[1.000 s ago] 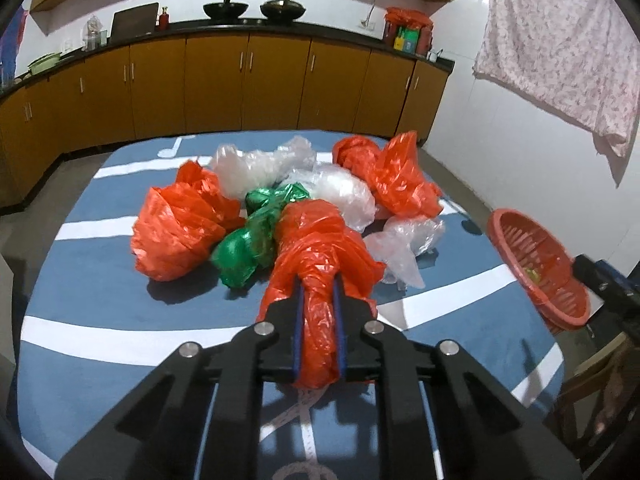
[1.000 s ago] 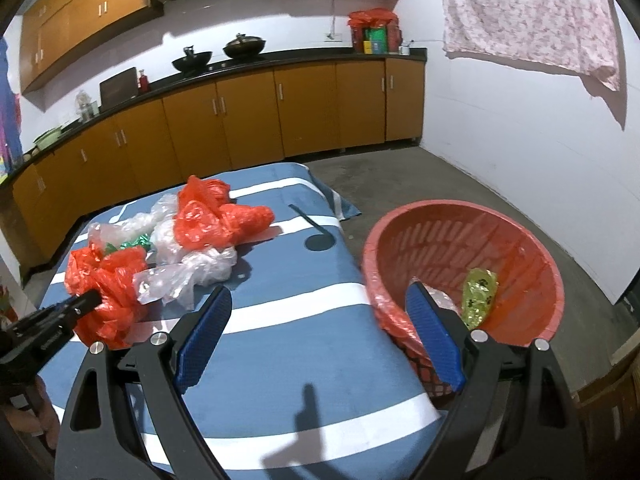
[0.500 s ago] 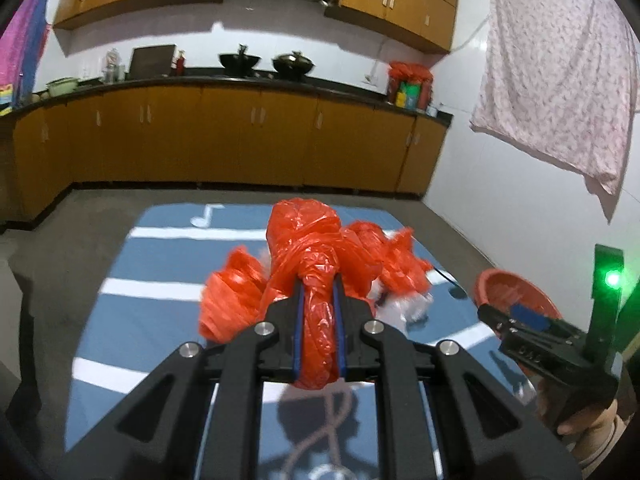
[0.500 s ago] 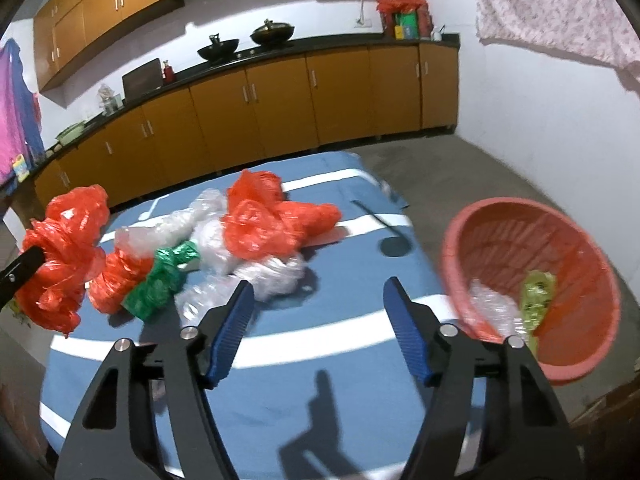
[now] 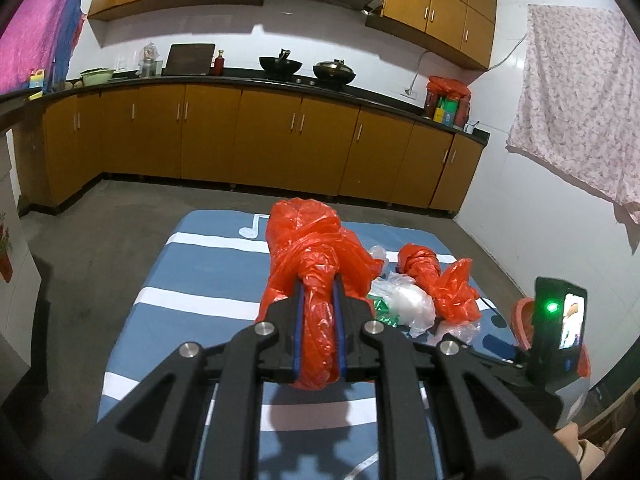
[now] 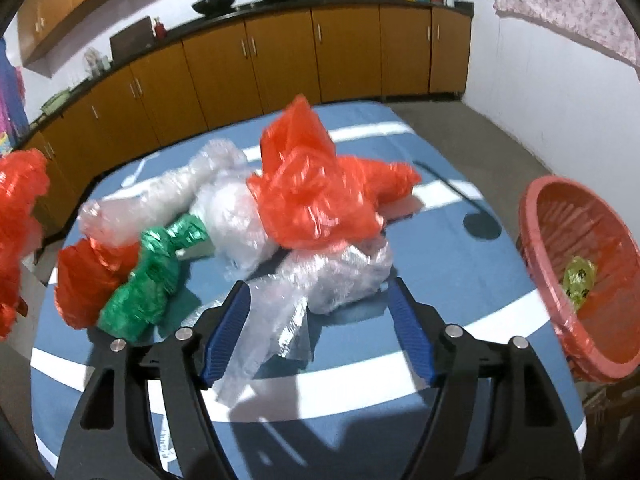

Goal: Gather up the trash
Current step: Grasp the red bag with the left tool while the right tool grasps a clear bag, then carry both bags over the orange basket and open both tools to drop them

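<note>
A crinkled red plastic bag (image 5: 316, 264), knotted and glossy, is clamped by its twisted neck between the blue pads of the left gripper (image 5: 317, 332) at the centre of the left wrist view, lifted clear of the blue cloth with white stripes (image 5: 192, 272) spread below it. In the right wrist view the same bag shows as a blurred red mass at the far left edge of the frame. The right gripper (image 6: 320, 320) stands with its ribbed blue pads apart, having just narrowed somewhat and then eased a little wider, and a clear, wrinkled plastic bag (image 6: 320, 276) lies between them at lower centre; the pads do not press on it. Behind it, at mid-frame, the pile of trash lies heaped: a sharp-creased red bag (image 6: 316, 196), a puffy clear bag (image 6: 228, 208), a shiny green foil-like bag (image 6: 148, 276) and another red bag (image 6: 88, 280) at the left. At the right edge a round red woven-plastic basket (image 6: 548, 272) sits tilted beside the cloth, with a yellow-green wrapper (image 6: 578, 276) inside. Smooth brown cabinets (image 6: 280, 52) line the upper part of both views under a dark countertop.
</note>
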The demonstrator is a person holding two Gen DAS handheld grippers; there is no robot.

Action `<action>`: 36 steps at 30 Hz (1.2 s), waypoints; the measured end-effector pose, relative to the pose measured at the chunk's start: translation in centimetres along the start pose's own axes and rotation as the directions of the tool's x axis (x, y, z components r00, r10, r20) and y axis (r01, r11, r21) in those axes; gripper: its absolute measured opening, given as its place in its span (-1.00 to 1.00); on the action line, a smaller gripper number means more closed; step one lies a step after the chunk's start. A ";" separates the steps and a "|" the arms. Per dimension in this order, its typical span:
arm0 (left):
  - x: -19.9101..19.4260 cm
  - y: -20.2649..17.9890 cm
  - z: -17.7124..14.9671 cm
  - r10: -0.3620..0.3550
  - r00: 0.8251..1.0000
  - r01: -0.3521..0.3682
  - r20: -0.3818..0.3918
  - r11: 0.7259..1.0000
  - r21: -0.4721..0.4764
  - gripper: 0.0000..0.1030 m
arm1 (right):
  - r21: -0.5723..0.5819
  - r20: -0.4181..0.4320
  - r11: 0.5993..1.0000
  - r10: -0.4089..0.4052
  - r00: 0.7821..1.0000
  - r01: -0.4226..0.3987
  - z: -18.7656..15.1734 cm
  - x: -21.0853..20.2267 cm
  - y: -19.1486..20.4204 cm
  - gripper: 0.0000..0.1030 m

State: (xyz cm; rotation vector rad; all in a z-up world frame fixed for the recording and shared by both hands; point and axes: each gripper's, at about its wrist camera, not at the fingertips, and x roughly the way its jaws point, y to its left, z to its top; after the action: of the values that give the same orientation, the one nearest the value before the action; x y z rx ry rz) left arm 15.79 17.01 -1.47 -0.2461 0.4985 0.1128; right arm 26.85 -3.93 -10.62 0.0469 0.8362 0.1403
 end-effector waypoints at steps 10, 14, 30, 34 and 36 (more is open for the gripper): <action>0.2 0.0 -0.5 -0.011 1.000 0.011 -0.018 1.000 -0.006 -0.74 | -0.017 -0.044 0.999 0.041 0.998 -0.042 -2.3 -0.8 -2.2 -0.87; 0.2 -0.1 -0.5 -0.018 1.000 0.018 -0.022 1.000 -0.006 -0.74 | -0.020 -0.021 0.999 0.042 0.999 -0.042 -2.9 -2.6 -3.3 -0.90; -0.4 -3.6 -0.9 -0.091 0.995 0.092 -0.033 0.995 0.034 -0.74 | 0.027 0.097 0.999 -0.030 0.995 0.027 -2.4 -8.5 -9.7 -0.91; -0.2 -5.4 -1.1 -0.124 0.991 0.126 -0.044 0.991 0.054 -0.74 | 0.051 0.146 0.996 -0.074 0.987 0.068 -1.9 -10.6 -11.6 -0.91; 0.0 -6.4 -1.1 -0.141 0.989 0.144 -0.051 0.988 0.064 -0.74 | 0.060 0.163 0.995 -0.092 0.982 0.083 -1.8 -11.4 -12.3 -0.91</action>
State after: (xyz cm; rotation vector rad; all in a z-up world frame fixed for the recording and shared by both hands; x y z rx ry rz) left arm 16.35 10.55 -1.10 -0.2173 0.5278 -0.0489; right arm 19.33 -17.73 -4.61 0.0705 0.6745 0.0311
